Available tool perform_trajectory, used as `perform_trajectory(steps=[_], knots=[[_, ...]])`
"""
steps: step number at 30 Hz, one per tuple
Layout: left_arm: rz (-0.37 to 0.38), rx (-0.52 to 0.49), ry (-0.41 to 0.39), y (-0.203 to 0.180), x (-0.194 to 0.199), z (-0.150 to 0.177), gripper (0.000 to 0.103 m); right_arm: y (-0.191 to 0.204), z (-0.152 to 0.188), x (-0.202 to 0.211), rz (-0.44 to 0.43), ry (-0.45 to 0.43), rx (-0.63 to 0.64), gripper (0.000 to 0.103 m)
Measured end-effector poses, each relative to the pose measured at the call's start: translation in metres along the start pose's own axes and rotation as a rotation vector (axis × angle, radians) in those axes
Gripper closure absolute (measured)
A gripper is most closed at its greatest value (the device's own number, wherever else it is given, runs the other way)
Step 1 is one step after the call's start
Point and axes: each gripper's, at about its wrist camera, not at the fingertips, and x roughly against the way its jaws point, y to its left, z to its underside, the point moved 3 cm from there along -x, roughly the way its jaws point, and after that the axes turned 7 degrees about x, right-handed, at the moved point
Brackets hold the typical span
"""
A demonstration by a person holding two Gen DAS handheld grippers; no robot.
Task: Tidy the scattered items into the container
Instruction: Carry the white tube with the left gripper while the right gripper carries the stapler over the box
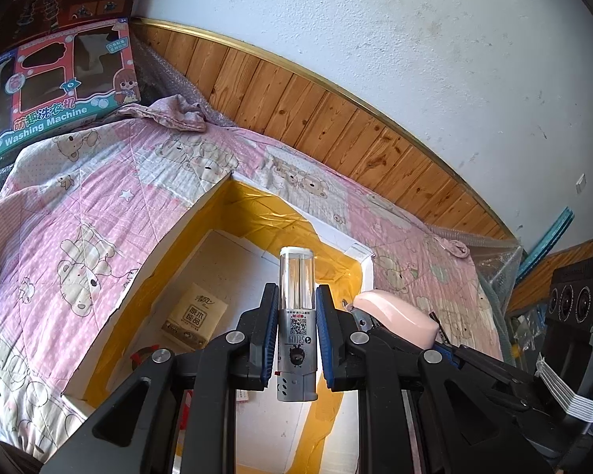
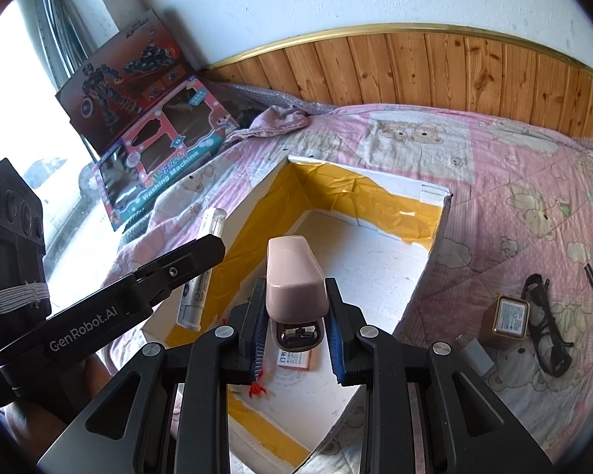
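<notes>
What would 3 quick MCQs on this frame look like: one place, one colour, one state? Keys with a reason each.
1. Where do the black glasses lie?
A. In the box
B. On the quilt, outside the box
C. On the toy carton

2. What colour is the stapler?
A. Pale pink
B. Green
C. Black

3. What is the left gripper doing?
A. Open, empty
B. Shut on the clear-topped tube
C. Out of view

Answers:
1 B: they rest on the pink quilt to the right of the white box.
2 A: its top cover is pale pink.
3 B: both jaws press the tube's printed sides over the box.
</notes>
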Motion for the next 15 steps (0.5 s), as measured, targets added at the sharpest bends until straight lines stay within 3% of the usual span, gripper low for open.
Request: perform_trajectory(steps=[15], knots=[[-0.020,0.016,0.086,0.003,-0.049,-0.017,0.084,-0.025,-0.022,-0.032,0.022,0.029,0.000,0.075]])
